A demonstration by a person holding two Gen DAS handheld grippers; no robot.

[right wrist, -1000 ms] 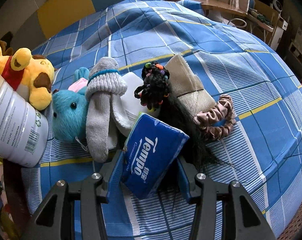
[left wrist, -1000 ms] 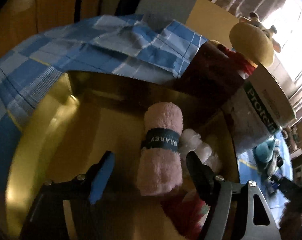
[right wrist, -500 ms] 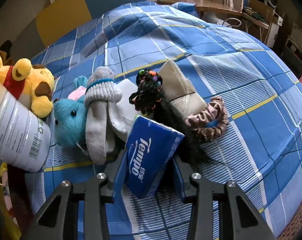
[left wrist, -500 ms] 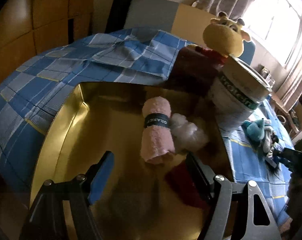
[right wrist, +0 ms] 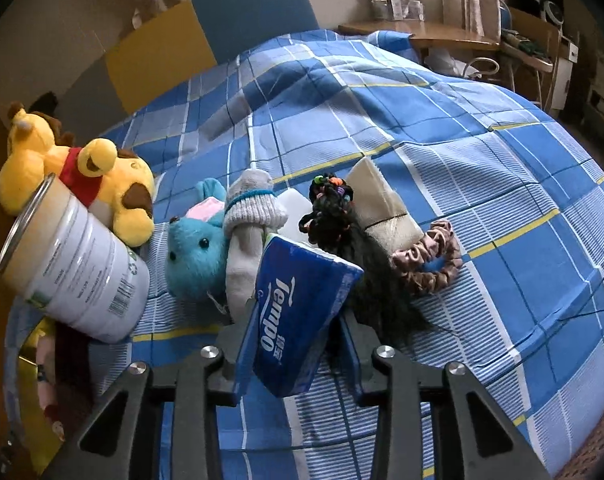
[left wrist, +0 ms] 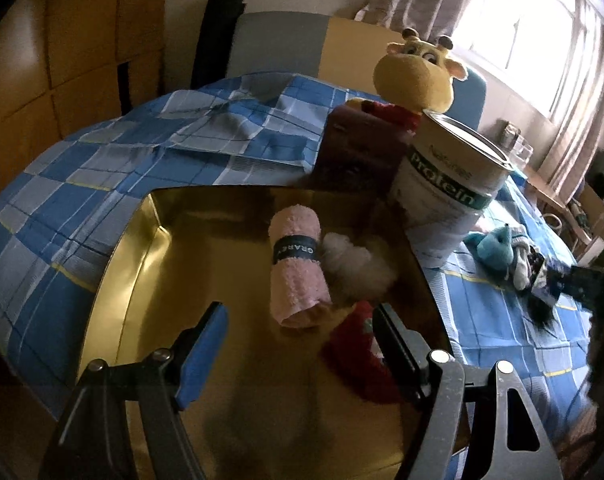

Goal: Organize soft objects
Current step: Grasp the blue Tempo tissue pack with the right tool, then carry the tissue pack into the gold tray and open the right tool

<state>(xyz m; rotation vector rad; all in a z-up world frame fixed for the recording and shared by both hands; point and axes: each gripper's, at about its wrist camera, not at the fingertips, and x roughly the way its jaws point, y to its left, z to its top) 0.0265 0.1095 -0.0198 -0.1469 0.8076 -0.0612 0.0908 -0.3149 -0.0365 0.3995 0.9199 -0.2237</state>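
The right gripper (right wrist: 297, 332) is clamped on a blue Tempo tissue pack (right wrist: 302, 312), which stands tilted between its fingers just clear of the checked bed cover (right wrist: 482, 160). Right behind the pack lies the unsorted heap: a teal plush toy (right wrist: 193, 260), a grey knitted sock (right wrist: 249, 232), a dark wig with coloured ties (right wrist: 334, 216) and a brown scrunchie (right wrist: 430, 260). To the gripper's left a protein tin (right wrist: 77, 276) leans beside a yellow plush (right wrist: 73, 184). The left gripper (left wrist: 297, 344) hangs spread and empty over the gold tray (left wrist: 141, 260), where a pink rolled towel (left wrist: 297, 268), a white fluffy item (left wrist: 354, 260) and a red item (left wrist: 358, 356) lie just ahead of its fingers. The step in hand looks like carrying the pack to the tray; the next move probably calls for swinging it left past the tin and setting it on bare tray.
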